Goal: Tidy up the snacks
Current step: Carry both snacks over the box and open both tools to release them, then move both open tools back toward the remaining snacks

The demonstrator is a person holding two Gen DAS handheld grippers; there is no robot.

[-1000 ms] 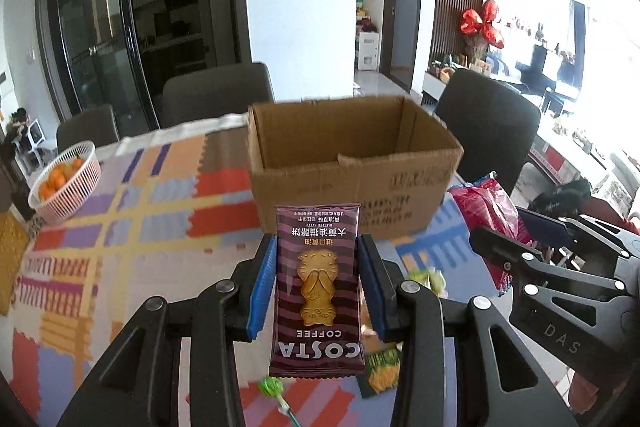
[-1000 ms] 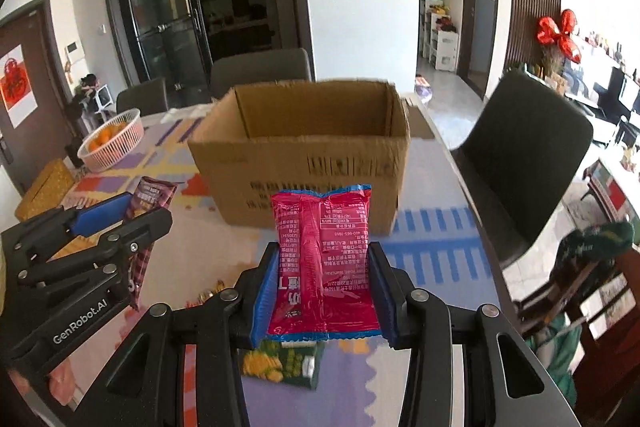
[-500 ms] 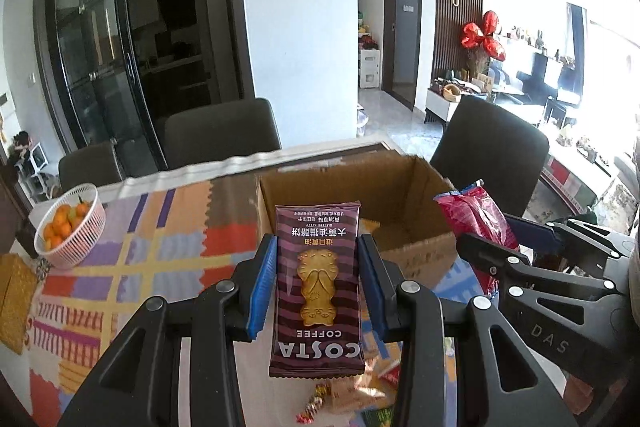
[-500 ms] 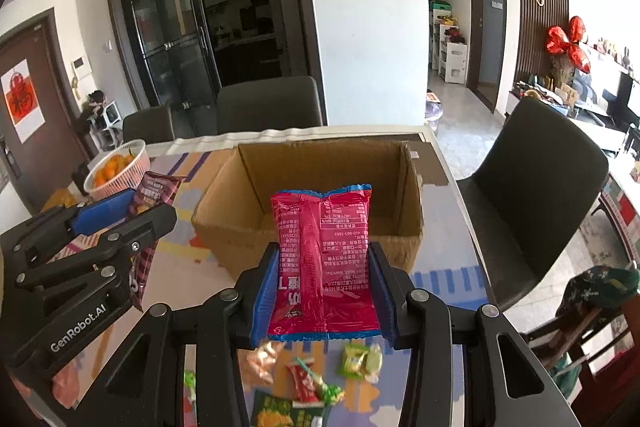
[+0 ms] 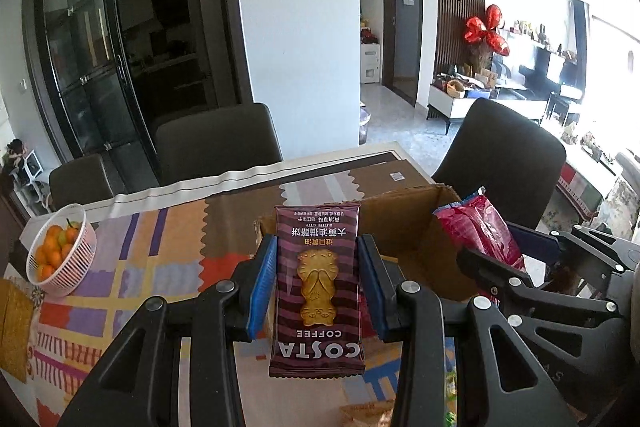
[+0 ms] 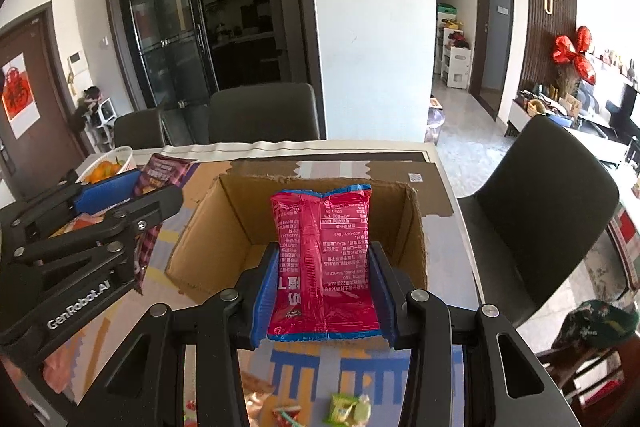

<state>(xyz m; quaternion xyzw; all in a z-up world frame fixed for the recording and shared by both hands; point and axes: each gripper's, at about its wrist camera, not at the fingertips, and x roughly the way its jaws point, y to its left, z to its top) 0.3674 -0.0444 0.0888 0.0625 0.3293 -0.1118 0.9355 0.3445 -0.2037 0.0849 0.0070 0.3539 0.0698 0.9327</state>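
Left gripper (image 5: pixel 317 277): blue-padded fingers (image 5: pixel 262 287) clamped on both long edges of a brown striped Costa Coffee biscuit packet (image 5: pixel 317 291), gap between the pads just the packet's width. Packet stands upright, print upside down toward the camera, cat-shaped biscuit picture at its middle, lower end hanging below the pads. It sits in front of the near left corner of the cardboard box (image 5: pixel 404 227), held above the patterned tablecloth (image 5: pixel 152 267). Right gripper (image 6: pixel 323 281): blue pads closed on the sides of a pink snack bag (image 6: pixel 323 263) with blue trim at top and bottom, back panel of small print facing the camera, bag upright and slightly puffed. Seen from the right wrist, the bag is over the near wall of the open box (image 6: pixel 236 227), its upper half against the box interior; the box bottom that shows is bare cardboard. Whether either packet touches the box, cannot tell. The two grippers are side by side: the pink bag shows at the right of the left-wrist view (image 5: pixel 480 231), the brown packet at the left of the right-wrist view (image 6: pixel 160 173). Loose small sweets in wrappers (image 6: pixel 348 407) lie on the cloth below the right gripper. White basket of oranges (image 5: pixel 60 255) at the far left of the table. Dark chairs (image 5: pixel 216 139) around the table.
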